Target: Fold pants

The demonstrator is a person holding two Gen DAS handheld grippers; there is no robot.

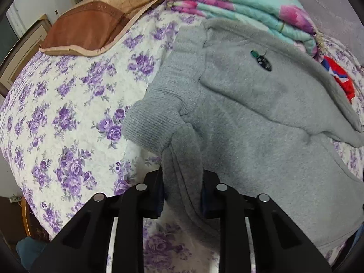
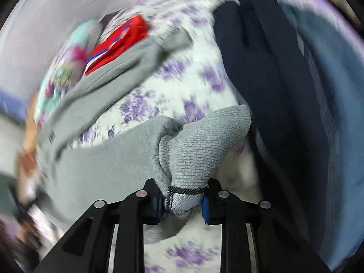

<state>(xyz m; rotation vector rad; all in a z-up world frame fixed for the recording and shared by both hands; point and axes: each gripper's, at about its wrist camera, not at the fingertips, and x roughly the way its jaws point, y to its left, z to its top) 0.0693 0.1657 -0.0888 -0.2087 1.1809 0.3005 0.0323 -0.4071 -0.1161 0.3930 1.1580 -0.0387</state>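
1. Pants [image 1: 250, 118], grey fleece, lie on a floral bedspread [image 1: 68, 95], their far edge against a folded quilt [image 1: 238, 4] and a red cloth [image 1: 341, 77].
2. Left claw [image 1: 182, 195] pinches a fleece fold beside the ribbed cuff [image 1: 157, 122].
3. Right claw [image 2: 182, 202] clamps another ribbed cuff [image 2: 204, 145]; dark clothes [image 2: 261, 68] lie just beside.
4. Right view is blurred; its left edge is unreadable.

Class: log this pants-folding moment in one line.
left tool: shut on grey pants | right tool: shut on ribbed cuff | surface: floral bedspread
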